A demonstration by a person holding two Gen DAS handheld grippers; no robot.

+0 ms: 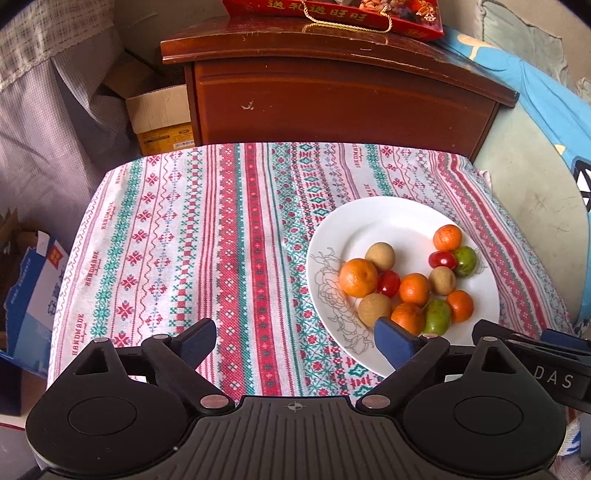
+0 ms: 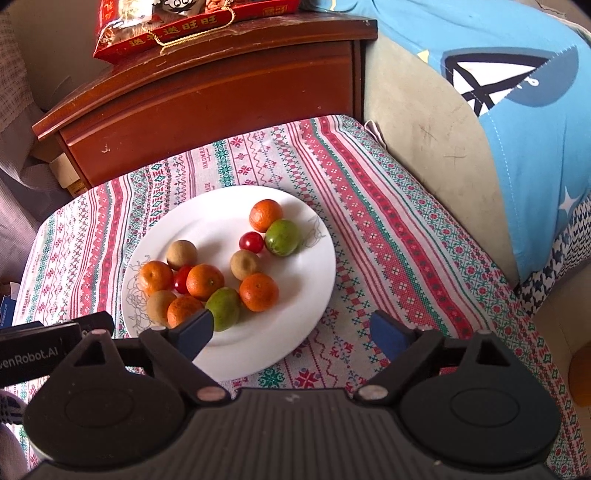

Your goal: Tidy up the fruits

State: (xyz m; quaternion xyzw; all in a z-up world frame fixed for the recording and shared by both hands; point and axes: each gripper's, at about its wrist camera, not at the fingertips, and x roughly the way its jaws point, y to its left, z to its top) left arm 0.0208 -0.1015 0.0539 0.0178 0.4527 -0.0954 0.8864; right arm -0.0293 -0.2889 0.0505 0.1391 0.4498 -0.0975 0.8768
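Left gripper [image 1: 295,341] nearest camera, fingers spread wide, holding nothing, above patterned cloth [image 1: 207,236]. Right gripper [image 2: 291,332] likewise spread wide, empty, over near rim of plate [image 2: 303,306]. White plate sits on cloth, right of left gripper. On plate: five oranges [image 2: 258,291], three brown fruits [image 2: 245,264], two green fruits [image 2: 281,237], two cherry tomatoes [image 2: 251,242], mostly clustered and touching. Wooden cabinet [image 1: 332,99] behind table, red bag [image 1: 351,14] on top.
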